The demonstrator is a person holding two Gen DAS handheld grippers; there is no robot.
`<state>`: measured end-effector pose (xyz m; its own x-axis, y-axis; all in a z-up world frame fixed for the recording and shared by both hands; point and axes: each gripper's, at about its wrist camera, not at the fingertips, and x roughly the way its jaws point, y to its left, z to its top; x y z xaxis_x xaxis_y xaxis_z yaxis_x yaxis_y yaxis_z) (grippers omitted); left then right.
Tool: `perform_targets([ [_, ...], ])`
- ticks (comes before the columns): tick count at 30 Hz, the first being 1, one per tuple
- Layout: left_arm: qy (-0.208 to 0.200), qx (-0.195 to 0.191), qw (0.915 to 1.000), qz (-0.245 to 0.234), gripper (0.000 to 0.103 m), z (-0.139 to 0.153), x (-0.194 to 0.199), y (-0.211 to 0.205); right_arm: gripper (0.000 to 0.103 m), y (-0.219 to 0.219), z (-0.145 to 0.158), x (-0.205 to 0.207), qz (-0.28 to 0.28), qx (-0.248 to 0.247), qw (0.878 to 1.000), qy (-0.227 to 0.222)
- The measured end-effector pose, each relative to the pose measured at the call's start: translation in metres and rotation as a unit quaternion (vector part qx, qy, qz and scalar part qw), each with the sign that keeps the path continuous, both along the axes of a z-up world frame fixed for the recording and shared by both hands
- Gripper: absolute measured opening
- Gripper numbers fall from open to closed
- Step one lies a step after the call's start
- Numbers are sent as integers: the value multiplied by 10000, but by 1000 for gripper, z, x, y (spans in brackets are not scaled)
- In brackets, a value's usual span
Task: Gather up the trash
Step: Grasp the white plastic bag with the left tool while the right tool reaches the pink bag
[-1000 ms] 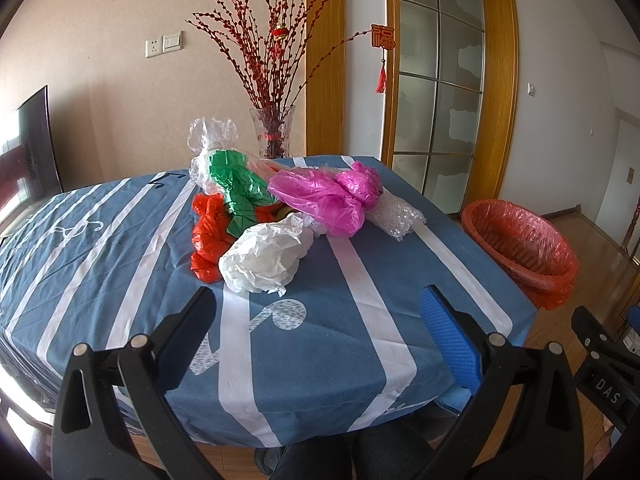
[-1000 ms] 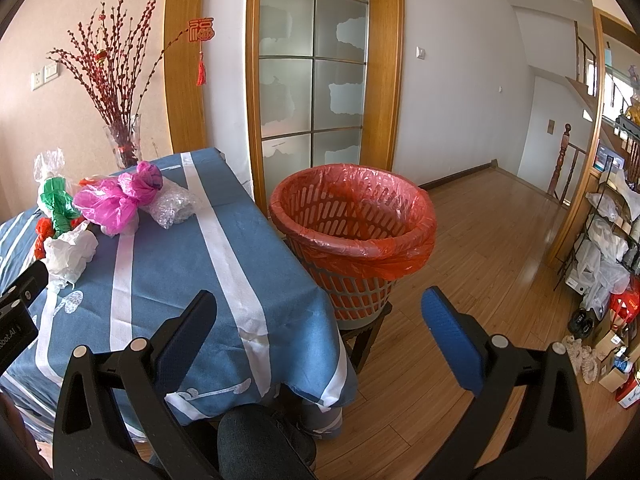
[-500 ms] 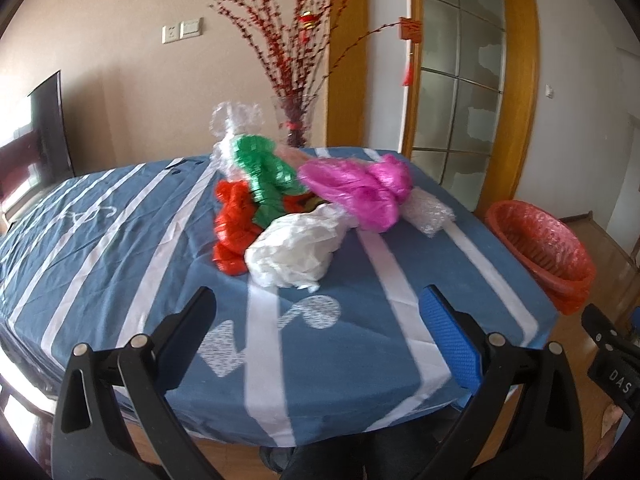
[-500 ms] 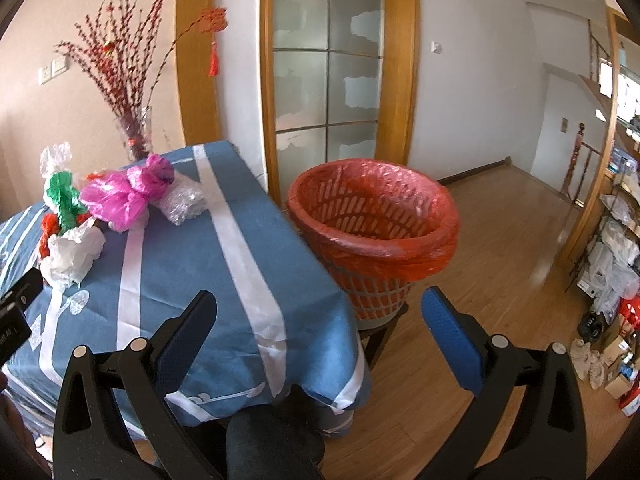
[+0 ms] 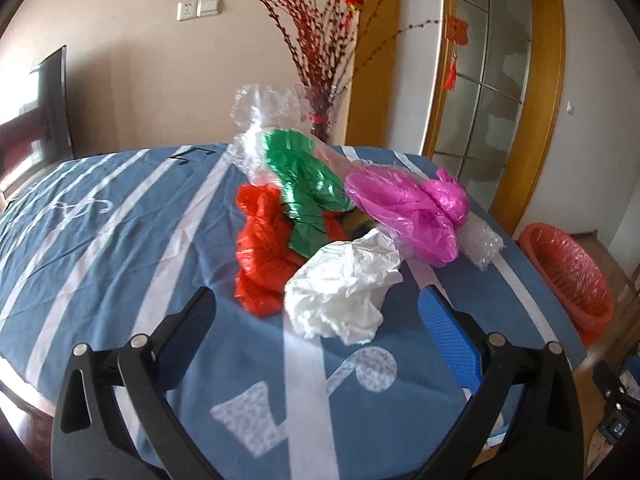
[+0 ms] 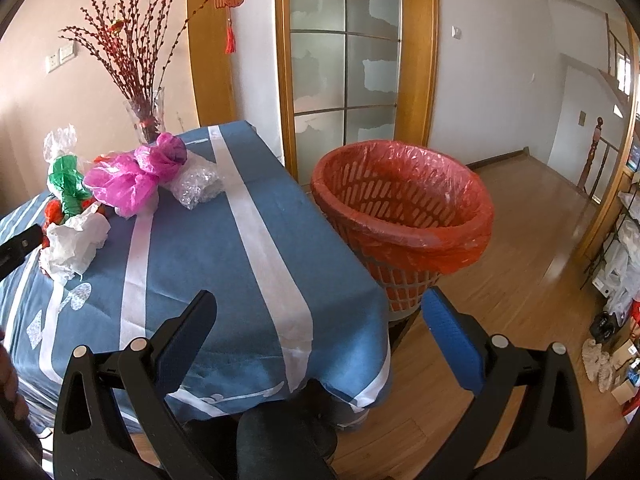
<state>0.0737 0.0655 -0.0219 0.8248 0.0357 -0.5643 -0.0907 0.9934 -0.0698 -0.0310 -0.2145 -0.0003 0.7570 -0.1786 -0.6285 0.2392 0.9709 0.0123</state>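
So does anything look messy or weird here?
Yes: crumpled plastic bags, white, red, green, pink and clear, lie heaped on the blue tablecloth, while the lined orange wastebasket beside the table looks empty.

Blue cloth w/ white stripes on table; glass vase of red twigs at back; frosted-glass door.

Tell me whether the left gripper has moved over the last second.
Yes. The left gripper has come forward toward the white bag, which now sits larger and lower, between its open fingers, against the striped tablecloth.
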Motion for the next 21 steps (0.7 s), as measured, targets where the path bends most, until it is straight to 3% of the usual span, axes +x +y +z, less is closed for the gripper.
perform_targets([
  [5,206,155,9996,-143,91,-12,25,-7,101,-2,-3,5,3,47,10000,71],
  [11,568,17,9978,-332,76,-27,53,-3,101,1,-4,15,65,85,9999,97],
  [21,796,-249,9944,-645,32,-42,61,-2,101,20,-3,43,349,53,9993,105],
])
